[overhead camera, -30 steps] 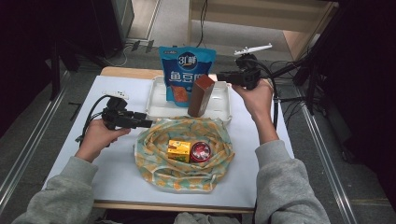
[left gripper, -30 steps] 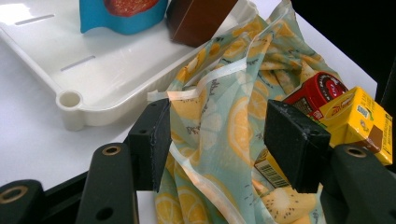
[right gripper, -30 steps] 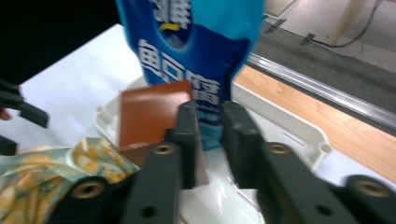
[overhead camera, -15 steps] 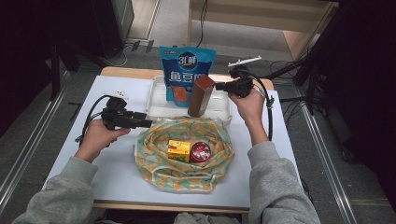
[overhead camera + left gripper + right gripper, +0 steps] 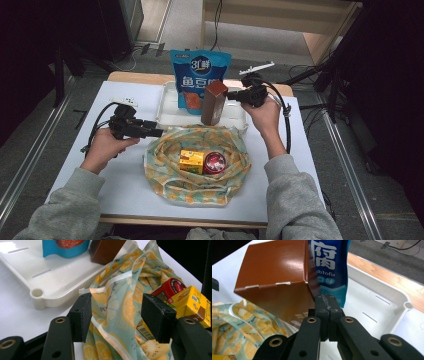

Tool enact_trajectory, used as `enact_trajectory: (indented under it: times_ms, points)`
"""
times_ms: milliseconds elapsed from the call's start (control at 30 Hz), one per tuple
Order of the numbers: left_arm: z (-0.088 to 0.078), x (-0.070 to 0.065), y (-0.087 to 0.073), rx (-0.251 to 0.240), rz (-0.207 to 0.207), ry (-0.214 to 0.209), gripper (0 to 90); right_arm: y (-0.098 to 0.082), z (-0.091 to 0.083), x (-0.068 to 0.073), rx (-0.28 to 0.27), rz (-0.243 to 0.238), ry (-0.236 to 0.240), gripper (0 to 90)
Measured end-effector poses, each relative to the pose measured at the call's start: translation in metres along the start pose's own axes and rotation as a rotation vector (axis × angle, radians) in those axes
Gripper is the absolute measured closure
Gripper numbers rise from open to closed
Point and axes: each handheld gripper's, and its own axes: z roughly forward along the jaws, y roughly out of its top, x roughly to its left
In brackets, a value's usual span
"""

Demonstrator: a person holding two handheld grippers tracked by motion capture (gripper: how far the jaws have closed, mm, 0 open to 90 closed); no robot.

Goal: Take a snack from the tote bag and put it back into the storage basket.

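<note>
A brown box (image 5: 214, 102) stands upright in the white tray (image 5: 167, 114), leaning on a blue snack pouch (image 5: 200, 70). My right gripper (image 5: 231, 95) is shut just right of the box's top. In the right gripper view its pads (image 5: 323, 305) press together in front of the box (image 5: 274, 272) and pouch (image 5: 329, 267), with nothing seen between them. My left gripper (image 5: 157, 133) is open at the left rim of the lemon-print cloth bag (image 5: 160, 167). Its jaws straddle the bag's cloth (image 5: 117, 305) without pressing it. A yellow carton (image 5: 191, 161) and a red can (image 5: 215, 162) lie in the bag.
The tray (image 5: 37, 277) sits at the back of the white table top (image 5: 125, 200), with the cloth bag just in front of it. A wooden edge (image 5: 382, 282) runs behind the tray. Cables trail from both grippers.
My right hand has come down and to the left, up to the brown box's top. The left hand has stayed where it was.
</note>
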Motion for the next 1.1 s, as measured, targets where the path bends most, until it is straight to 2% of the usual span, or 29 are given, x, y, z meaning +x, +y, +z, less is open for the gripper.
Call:
enact_trajectory:
  times_ms: [100,233,367,667,800,1100]
  points:
    - [0.000,0.000,0.000,0.001,0.000,0.000,42.5,0.000,0.002,0.001,0.005,-0.013,-0.007,90.0]
    - [0.000,0.000,0.000,-0.001,0.000,0.000,42.5,0.000,0.004,0.001,0.007,-0.002,-0.001,90.0]
    - [-0.001,0.000,0.000,-0.001,0.001,0.002,42.5,-0.001,0.005,0.006,0.020,-0.015,0.005,90.0]
    - [0.000,0.000,0.000,0.001,0.001,-0.001,42.5,-0.005,0.002,0.016,0.011,-0.045,0.025,89.3]
    - [0.000,0.000,0.000,0.005,0.004,0.001,42.5,-0.009,0.001,0.013,0.026,-0.033,0.022,87.9]
    - [0.000,0.000,0.000,-0.002,0.002,-0.001,42.4,-0.009,-0.011,0.008,0.021,-0.065,0.016,83.9]
